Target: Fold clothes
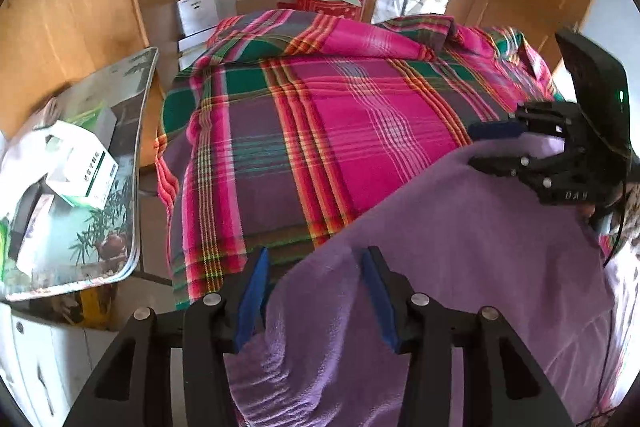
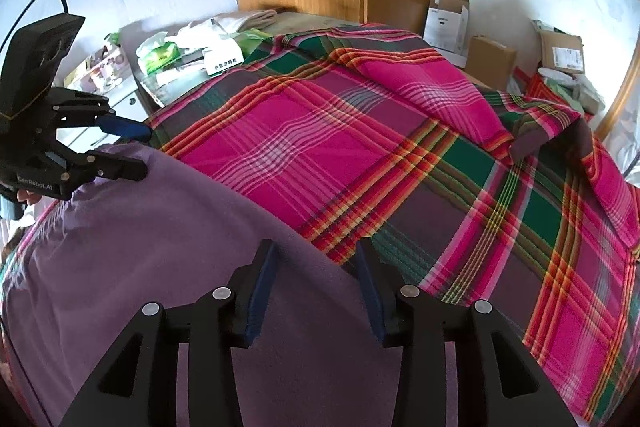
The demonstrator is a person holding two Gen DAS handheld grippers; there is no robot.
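Lying across both grippers: soft purple fleece garment (image 1: 460, 227), on pink-green plaid bedcover (image 1: 300, 131).
Left gripper (image 1: 316, 291) and right gripper (image 2: 316, 283), jaws apart, straddle its far edge (running lower-left to right).

The left black plastic two-finger gripper (image 1: 316, 291) has angular, cut-out finger arms, blue pads on the inner faces and round silver screws at the joints. The right black two-finger gripper (image 2: 316, 287) is built alike, with dark blue pads. From the side, each carries a boxy black camera housing; one shows a green light, the other a black cable and white "GenRobot.AI" lettering.
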